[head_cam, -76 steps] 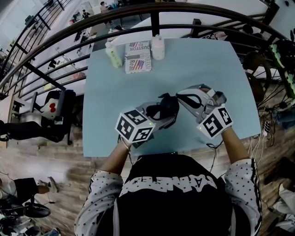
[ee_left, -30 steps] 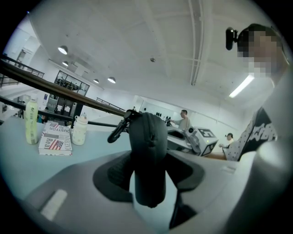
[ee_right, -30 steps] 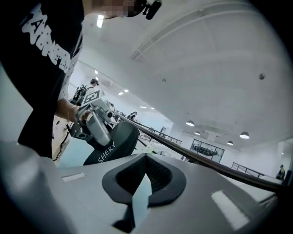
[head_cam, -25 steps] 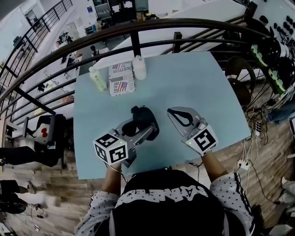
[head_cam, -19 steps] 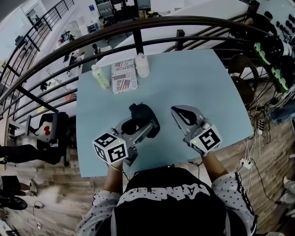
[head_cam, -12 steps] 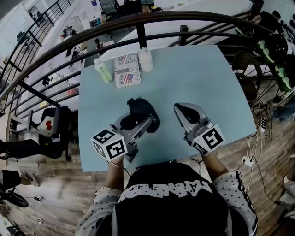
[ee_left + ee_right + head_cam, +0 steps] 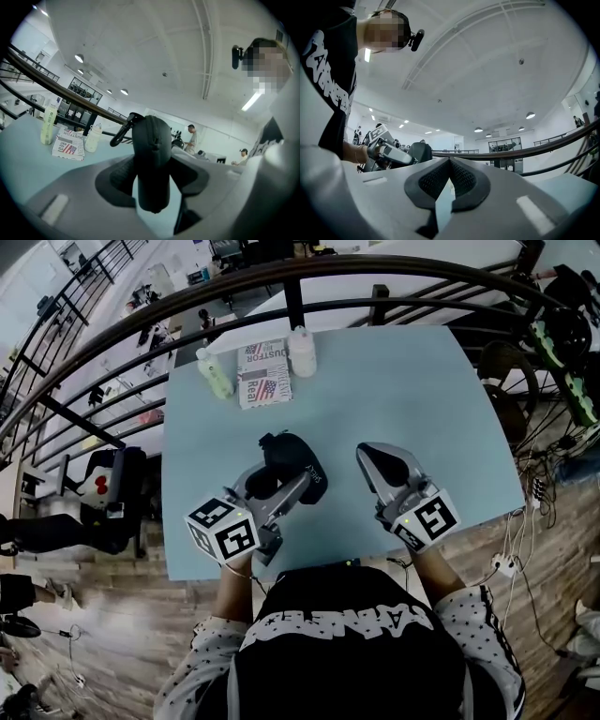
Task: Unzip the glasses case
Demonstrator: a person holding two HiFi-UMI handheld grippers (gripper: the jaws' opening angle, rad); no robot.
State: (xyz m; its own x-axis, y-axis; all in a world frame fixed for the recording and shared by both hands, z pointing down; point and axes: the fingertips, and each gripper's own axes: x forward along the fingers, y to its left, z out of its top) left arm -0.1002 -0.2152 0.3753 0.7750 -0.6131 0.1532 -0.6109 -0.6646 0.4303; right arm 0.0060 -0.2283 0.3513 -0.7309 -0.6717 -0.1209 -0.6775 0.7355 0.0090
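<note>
My left gripper (image 7: 292, 482) is shut on the black glasses case (image 7: 292, 457) over the middle of the light blue table (image 7: 422, 399). In the left gripper view the case (image 7: 152, 140) stands edge-on between the pads (image 7: 121, 174), with a black clip loop (image 7: 123, 133) sticking out at its upper left. To the right of the case, a gap apart, my right gripper (image 7: 368, 454) is shut with nothing in it. In the right gripper view its gripper (image 7: 450, 165) shows pads pressed together, and the case (image 7: 421, 151) shows at the left.
At the table's far edge stand a green bottle (image 7: 215, 373) and a white bottle (image 7: 302, 351), with a printed booklet (image 7: 262, 375) between them. A dark curved railing (image 7: 375, 282) runs just behind the table. Cables lie on the floor to the right.
Three seconds ago my right gripper was up against the case; now it stands apart to the right and has rolled. My left gripper keeps the case and has shifted only a little.
</note>
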